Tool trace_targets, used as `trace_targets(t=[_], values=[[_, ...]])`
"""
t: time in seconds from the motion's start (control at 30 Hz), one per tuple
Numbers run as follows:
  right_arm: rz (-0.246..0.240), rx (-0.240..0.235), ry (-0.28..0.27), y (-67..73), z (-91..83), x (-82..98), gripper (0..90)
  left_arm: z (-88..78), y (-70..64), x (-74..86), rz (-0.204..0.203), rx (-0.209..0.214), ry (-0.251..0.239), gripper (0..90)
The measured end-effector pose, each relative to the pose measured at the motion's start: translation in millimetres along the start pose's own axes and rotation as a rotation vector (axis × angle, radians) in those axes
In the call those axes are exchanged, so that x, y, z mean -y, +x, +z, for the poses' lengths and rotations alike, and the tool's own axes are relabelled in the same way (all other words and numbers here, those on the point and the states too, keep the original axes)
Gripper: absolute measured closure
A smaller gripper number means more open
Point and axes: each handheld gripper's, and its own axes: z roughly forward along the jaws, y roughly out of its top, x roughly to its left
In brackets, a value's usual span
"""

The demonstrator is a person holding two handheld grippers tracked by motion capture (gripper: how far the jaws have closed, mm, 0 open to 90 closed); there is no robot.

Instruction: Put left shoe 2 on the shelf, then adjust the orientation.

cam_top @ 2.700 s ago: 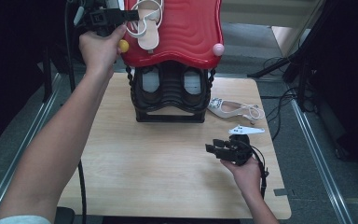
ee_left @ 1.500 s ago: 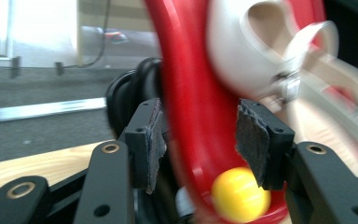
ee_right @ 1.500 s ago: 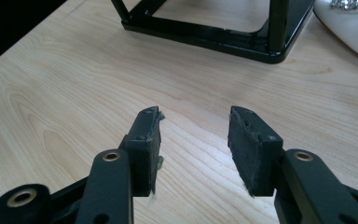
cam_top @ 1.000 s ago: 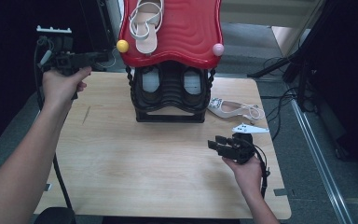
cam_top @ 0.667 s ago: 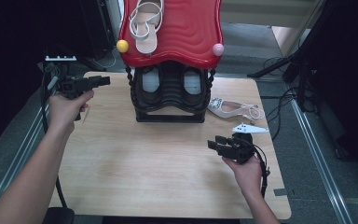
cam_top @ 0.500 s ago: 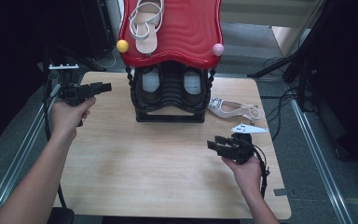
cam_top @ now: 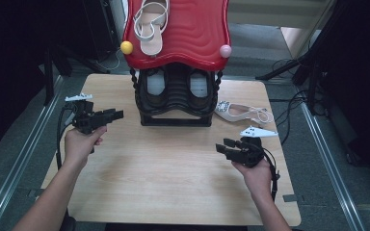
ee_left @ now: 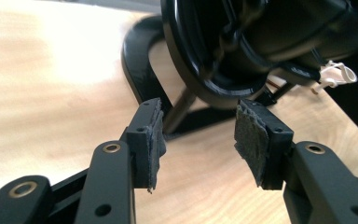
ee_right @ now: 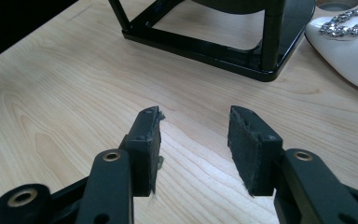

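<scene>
A black shoe rack (cam_top: pixel 176 101) with a red wavy top shelf (cam_top: pixel 192 33) stands at the back of the wooden table (cam_top: pixel 173 168). One white sandal (cam_top: pixel 149 29) lies on the red shelf. A second white shoe (cam_top: pixel 241 111) with a jewelled strap lies on the table right of the rack. My left gripper (cam_top: pixel 117 114) hovers left of the rack and points at its base (ee_left: pixel 144 70). It is open (ee_left: pixel 198 135); its jaws have just opened a little further, with nothing between them. Near the front right, my right gripper (cam_top: pixel 223 147) stands open and empty (ee_right: pixel 193 140) over bare wood.
A yellow ball (cam_top: pixel 126 47) and a pink ball (cam_top: pixel 225 50) cap the red shelf's front corners. Two pale insoles sit inside the rack's lower tier. Metal rails run along both table sides, and cables lie on the floor at the right. The white shoe (ee_right: pixel 349 51) lies beyond my right gripper.
My left hand has left the sandal on the red shelf, swung out left and come down beside the rack's lower left side. The right hand has kept still.
</scene>
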Motion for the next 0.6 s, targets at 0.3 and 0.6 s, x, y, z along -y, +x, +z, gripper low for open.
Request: trace_targets(t=[0.3, 0.6], values=[[0.023, -0.019, 0.003, -6.7, 2.9, -0.7, 58.2, 8.2, -9.8, 21.2, 0.028, 0.004, 0.044, 47.9], [0.034, -0.016, 0.005, -12.5, 2.9, -0.1, 62.8, 14.6, -14.0, 30.5, 0.029, 0.006, 0.066, 49.3]])
